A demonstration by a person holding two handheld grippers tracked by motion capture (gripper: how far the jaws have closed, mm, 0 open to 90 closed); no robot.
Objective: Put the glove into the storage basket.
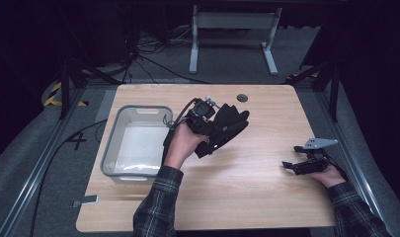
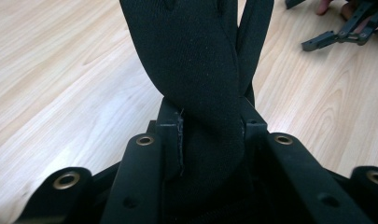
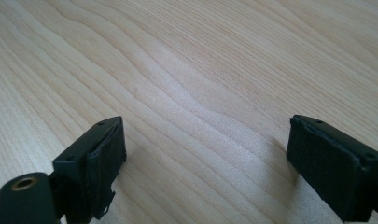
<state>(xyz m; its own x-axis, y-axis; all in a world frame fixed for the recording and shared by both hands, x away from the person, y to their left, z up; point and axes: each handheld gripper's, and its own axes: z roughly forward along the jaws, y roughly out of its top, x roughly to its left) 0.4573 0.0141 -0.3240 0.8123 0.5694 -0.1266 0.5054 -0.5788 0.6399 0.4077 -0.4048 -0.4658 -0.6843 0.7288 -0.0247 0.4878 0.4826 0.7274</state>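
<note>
At far left the grey bin (image 1: 136,140) sits empty, near enough to be where I mean the load to go, I judge. Just right of it my left gripper (image 1: 222,129) is clamped on a black glove (image 1: 228,124), held clear of the table (image 1: 257,197) so it hangs free. Far right, my right gripper (image 1: 292,157) rests low by the table's edge, jaws wide with nothing between them, out of the way.

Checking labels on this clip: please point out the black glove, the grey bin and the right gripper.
black glove (image 2: 196,56), left gripper view, on its fabric above the jaws
grey bin (image 1: 110,140), high view, on its left wall
right gripper (image 1: 289,157), high view, between its fingertips
</note>
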